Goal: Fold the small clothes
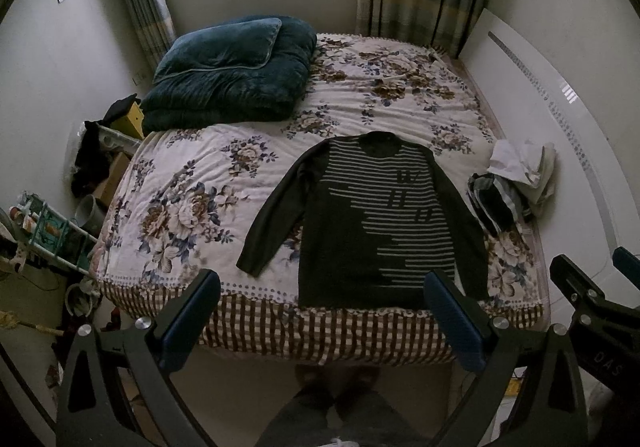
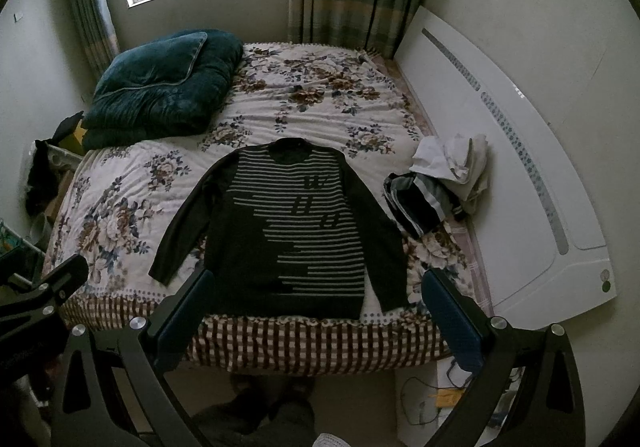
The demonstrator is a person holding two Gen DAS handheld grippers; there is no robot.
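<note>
I see the dark striped sweater point(image 1: 372, 223) spread flat, front up, on the floral bedspread point(image 1: 192, 183), its hem at the near edge of the bed and both sleeves laid out beside the body. My left gripper point(image 1: 324, 319) and right gripper point(image 2: 320, 315) both hang short of that edge with jaws spread wide and nothing between them, the sweater lying just ahead. A heap of other clothes point(image 2: 440, 187) sits to the sweater's right.
</note>
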